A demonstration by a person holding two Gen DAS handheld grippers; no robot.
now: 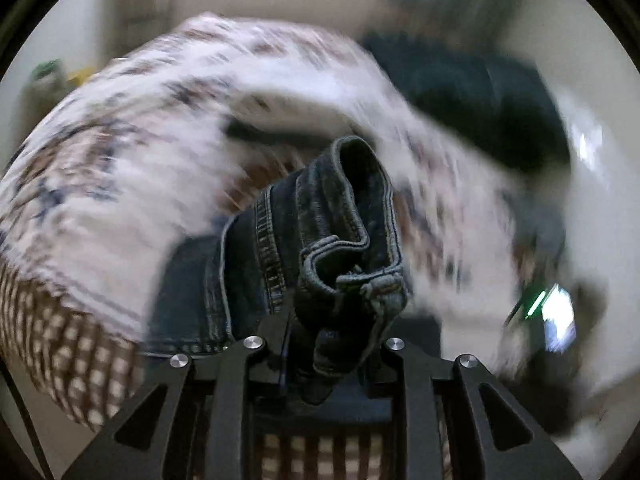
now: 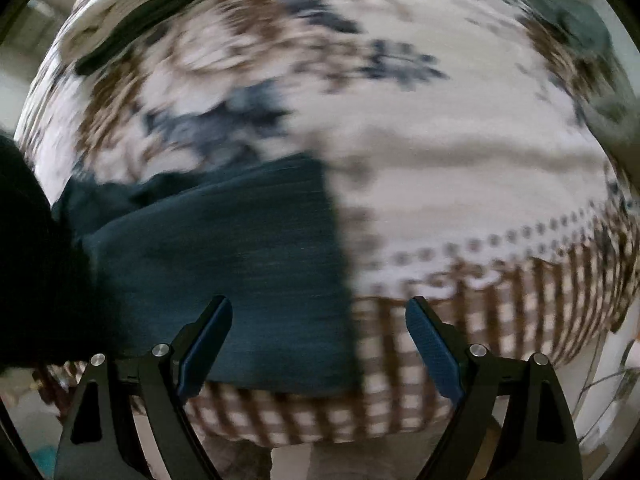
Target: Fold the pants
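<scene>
My left gripper (image 1: 324, 344) is shut on a bunched hem of the dark blue jeans (image 1: 336, 232) and holds it above the bed. The fingertips are hidden by the denim. More of the jeans (image 1: 192, 292) trails down to the left onto the bedspread. In the right wrist view the jeans (image 2: 224, 264) lie flat on the bed, left of centre, with a straight right edge. My right gripper (image 2: 319, 332) is wide open and empty, just above the near edge of the jeans. Both views are blurred by motion.
The bed is covered by a white bedspread (image 1: 120, 152) with blue and brown floral print and a brown checked border (image 2: 400, 368). A dark garment or bag (image 1: 480, 100) lies at the far right. A lit device (image 1: 556, 316) sits at the right.
</scene>
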